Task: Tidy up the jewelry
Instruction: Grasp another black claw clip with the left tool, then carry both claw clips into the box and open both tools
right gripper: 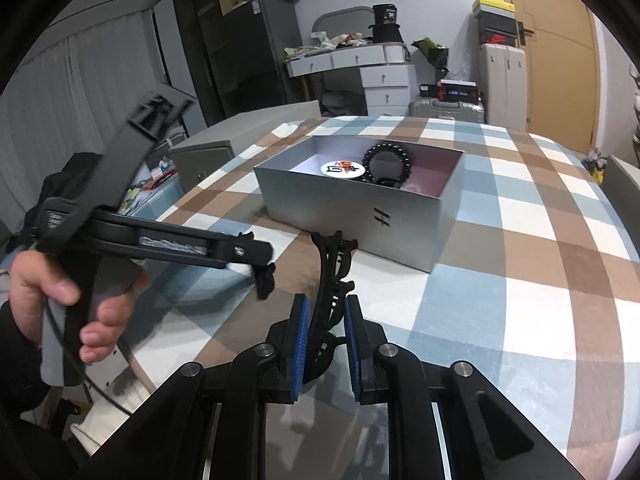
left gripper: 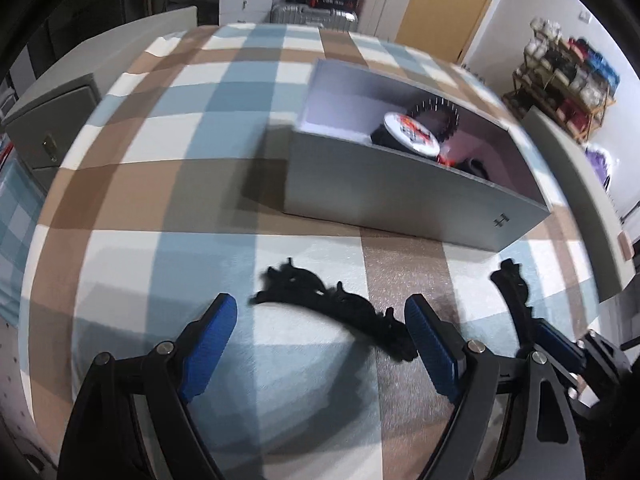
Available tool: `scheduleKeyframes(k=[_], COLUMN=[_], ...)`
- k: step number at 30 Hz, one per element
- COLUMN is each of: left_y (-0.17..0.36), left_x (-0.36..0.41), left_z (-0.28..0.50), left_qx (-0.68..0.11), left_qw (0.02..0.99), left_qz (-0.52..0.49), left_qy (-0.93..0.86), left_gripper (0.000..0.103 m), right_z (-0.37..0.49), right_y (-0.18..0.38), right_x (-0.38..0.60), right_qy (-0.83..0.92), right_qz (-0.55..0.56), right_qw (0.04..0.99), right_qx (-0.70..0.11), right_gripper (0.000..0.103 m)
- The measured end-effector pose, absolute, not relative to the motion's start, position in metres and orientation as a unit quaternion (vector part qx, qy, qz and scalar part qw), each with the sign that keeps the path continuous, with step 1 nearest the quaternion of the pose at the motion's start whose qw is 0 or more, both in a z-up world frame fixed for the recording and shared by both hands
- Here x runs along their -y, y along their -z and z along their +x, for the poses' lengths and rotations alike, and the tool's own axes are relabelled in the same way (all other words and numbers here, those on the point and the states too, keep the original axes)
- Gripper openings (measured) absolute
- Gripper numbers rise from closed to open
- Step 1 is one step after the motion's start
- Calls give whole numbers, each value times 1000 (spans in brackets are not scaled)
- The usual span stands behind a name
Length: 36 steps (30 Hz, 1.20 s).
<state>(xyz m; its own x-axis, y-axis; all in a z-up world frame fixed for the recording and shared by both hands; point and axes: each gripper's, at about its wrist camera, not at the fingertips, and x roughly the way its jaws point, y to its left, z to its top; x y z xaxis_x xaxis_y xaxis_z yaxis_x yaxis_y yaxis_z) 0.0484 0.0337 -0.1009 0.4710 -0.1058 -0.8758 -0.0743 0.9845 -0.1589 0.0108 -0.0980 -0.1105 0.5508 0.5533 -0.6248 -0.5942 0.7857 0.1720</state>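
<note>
A black filigree piece (left gripper: 332,300) lies on the checked tablecloth (left gripper: 168,208). My left gripper (left gripper: 320,314) hovers over it, open, blue pads (left gripper: 218,324) wide on either side and not pressing it. In the right wrist view the left gripper (right gripper: 260,258) is seen from the side in a person's hand (right gripper: 60,292). My right gripper (right gripper: 326,312) is shut on a second black filigree piece (right gripper: 330,268), which stands up from its pads. Behind is an open grey box (right gripper: 352,212) holding a round white badge (right gripper: 342,169) and a black beaded bracelet (right gripper: 386,158).
The grey box (left gripper: 400,188) sits just beyond both grippers on the table. A grey cabinet (left gripper: 52,120) stands off the table's left edge. A white dresser (right gripper: 372,68), a silver suitcase (right gripper: 444,108) and a door (right gripper: 560,40) are behind.
</note>
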Motion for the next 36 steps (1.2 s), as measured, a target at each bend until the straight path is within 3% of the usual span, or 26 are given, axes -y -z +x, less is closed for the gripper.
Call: scheduleKeyframes(k=[3, 5, 13, 24, 36], left_y=[101, 100, 97, 83, 26], left_x=[-26, -22, -8, -13, -26], left_z=[51, 50, 43, 34, 37], left_qx=[-514, -511, -498, -475, -413], left_qw=[855, 857, 867, 879, 907], left_qz=[-71, -60, 4, -5, -28], left_qy=[10, 11, 34, 45, 74], left_gripper=[82, 70, 69, 69, 69], right_z=[11, 11, 8, 6, 20], right_y=[111, 111, 110, 102, 70], right_x=[104, 105, 105, 104, 111], right_qy=[-325, -324, -326, -328, -339], right_qz=[-23, -19, -16, -18, 28], right_qw=[881, 881, 882, 886, 896], right_qx=[-343, -343, -340, -329, -286], right_gripper=[17, 17, 17, 17, 17])
